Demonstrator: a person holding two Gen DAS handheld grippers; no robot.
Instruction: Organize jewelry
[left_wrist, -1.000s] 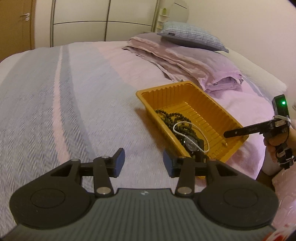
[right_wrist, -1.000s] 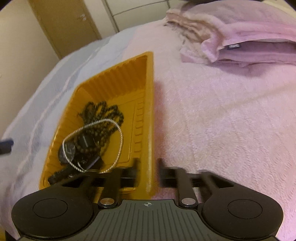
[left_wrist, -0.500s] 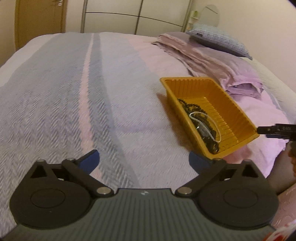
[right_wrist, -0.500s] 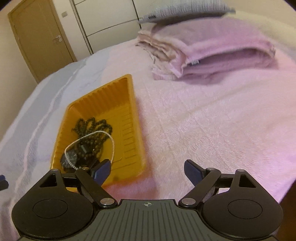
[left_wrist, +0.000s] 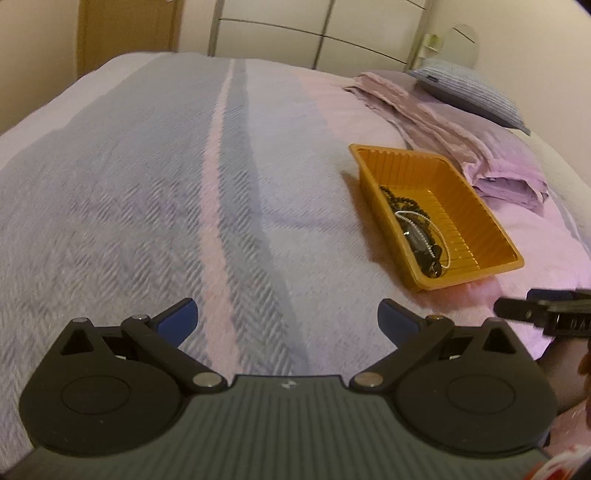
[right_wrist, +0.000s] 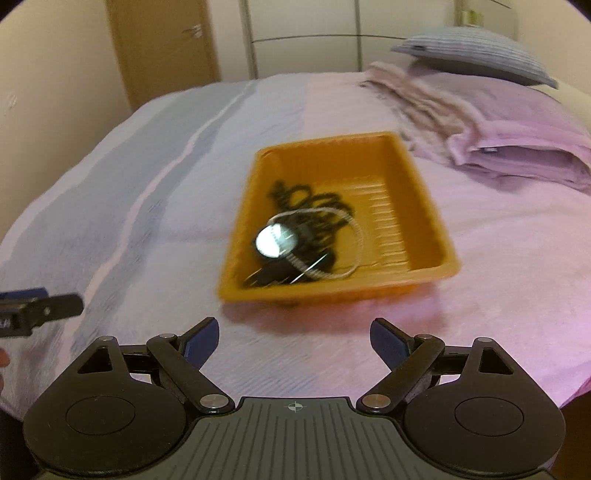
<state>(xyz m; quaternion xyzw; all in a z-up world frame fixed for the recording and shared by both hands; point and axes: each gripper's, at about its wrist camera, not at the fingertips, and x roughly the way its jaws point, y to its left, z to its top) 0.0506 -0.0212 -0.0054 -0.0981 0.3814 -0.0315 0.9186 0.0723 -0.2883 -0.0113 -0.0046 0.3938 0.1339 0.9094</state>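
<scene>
An orange plastic tray (left_wrist: 476, 221) (right_wrist: 413, 177) sits on the bed. Inside lie a dark bead necklace (left_wrist: 400, 201) (right_wrist: 306, 195), a silver chain (left_wrist: 441, 236) (right_wrist: 354, 240) and a black watch (left_wrist: 417, 236) with a shiny round face (right_wrist: 275, 240). My left gripper (left_wrist: 288, 317) is open and empty, over the bedspread left of the tray. My right gripper (right_wrist: 293, 338) is open and empty, just in front of the tray's near rim. The right gripper's finger shows in the left view (left_wrist: 535, 310); the left gripper's finger shows in the right view (right_wrist: 40, 308).
The bed has a grey and pink striped bedspread (left_wrist: 166, 184). Folded lilac blankets (left_wrist: 491, 162) (right_wrist: 498, 129) and a blue striped pillow (left_wrist: 469, 92) (right_wrist: 476, 55) lie behind the tray. Wardrobe doors (left_wrist: 314, 33) and a wooden door (right_wrist: 162, 48) stand beyond the bed.
Both grippers went from nearly shut at the tray to wide open and drew back from it. The jewelry stayed in the tray.
</scene>
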